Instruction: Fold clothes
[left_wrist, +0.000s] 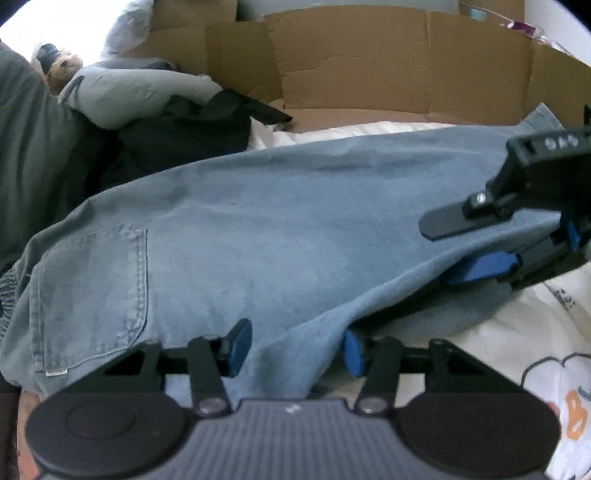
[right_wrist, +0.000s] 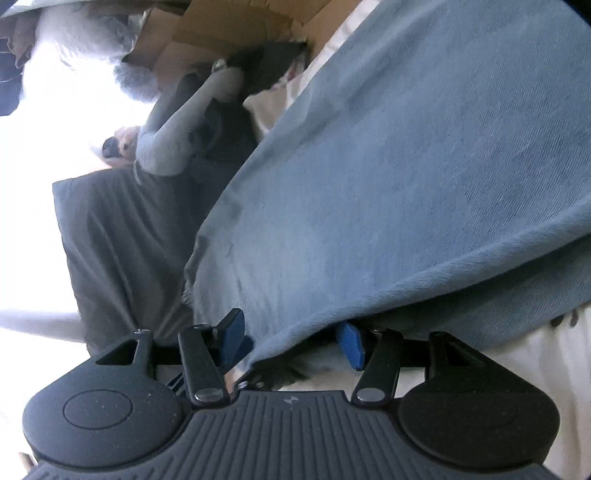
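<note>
2 grippers flank your blue jeans (left_wrist: 258, 229), which lie across the white sheet (left_wrist: 498, 343). Your left gripper (left_wrist: 293, 349) has its fingers apart with denim draped between them; your right gripper (right_wrist: 291, 341) likewise stands apart astride the hem. A cardboard box (left_wrist: 351, 66) sits behind, its contents hidden.

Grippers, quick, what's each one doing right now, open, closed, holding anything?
Left gripper: open, with the jeans' edge draped between its fingers, not clamped.
Right gripper: open, jeans edge between its fingers too, one finger under the fabric.
</note>
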